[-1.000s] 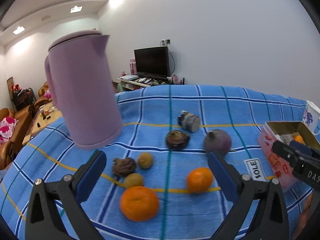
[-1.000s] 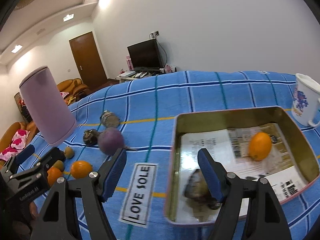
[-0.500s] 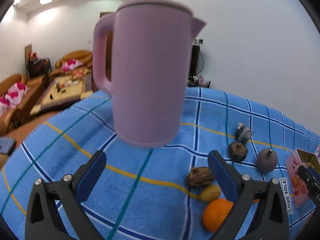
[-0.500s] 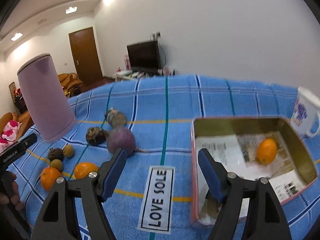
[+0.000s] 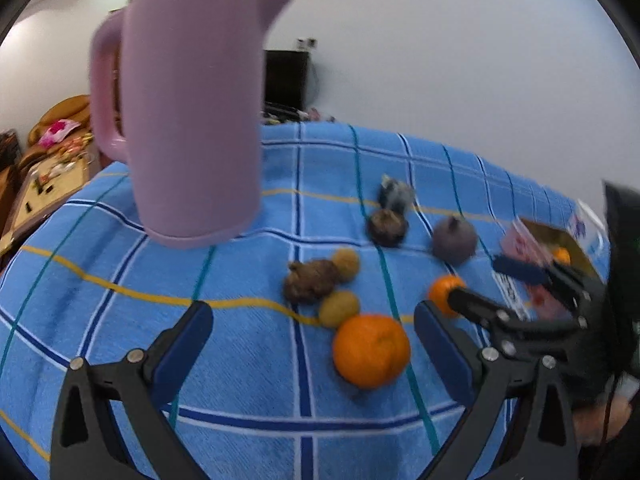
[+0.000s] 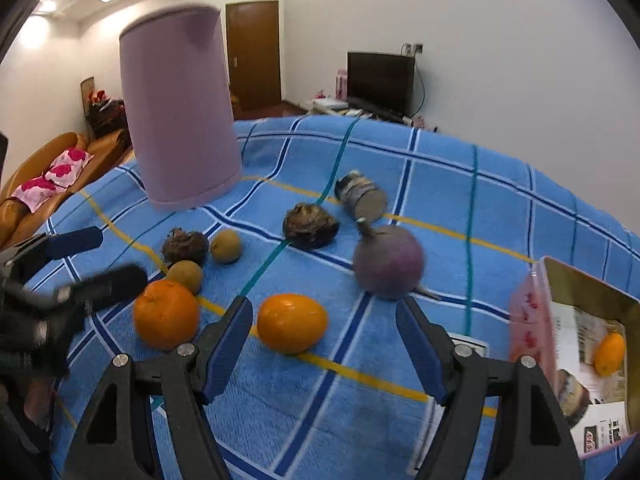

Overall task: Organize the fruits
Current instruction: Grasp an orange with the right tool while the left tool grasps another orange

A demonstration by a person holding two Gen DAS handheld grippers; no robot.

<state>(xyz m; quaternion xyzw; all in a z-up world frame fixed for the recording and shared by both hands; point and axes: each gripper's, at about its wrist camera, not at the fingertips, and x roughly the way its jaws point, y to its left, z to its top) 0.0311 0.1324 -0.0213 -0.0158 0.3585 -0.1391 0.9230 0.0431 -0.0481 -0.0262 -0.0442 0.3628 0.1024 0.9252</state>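
Note:
On the blue checked cloth, my right gripper (image 6: pixel 322 312) is open, and an orange (image 6: pixel 292 322) lies just ahead between its fingers without touching the pads. A bigger orange (image 6: pixel 166 314) sits to its left, close to my left gripper (image 6: pixel 100 260). In the left wrist view my left gripper (image 5: pixel 310 320) is open and empty, with that bigger orange (image 5: pixel 370 350) near its right finger. Behind the oranges lie two small tan fruits (image 6: pixel 226 245), two dark brown fruits (image 6: pixel 310 226) and a purple round fruit (image 6: pixel 388 262). The open tin (image 6: pixel 580 284) at the right holds another orange (image 6: pixel 610 354).
A tall pink kettle (image 6: pixel 180 120) stands at the back left of the fruit. A small can (image 6: pixel 362 198) lies on its side behind the purple fruit. A "LOVE SOLE" label (image 6: pixel 468 346) lies on the cloth beside the tin. A sofa and TV are beyond the table.
My right gripper has swung left from above the tin to the oranges and has rolled. The left view has turned from the kettle back toward the fruit. Both grippers stayed open.

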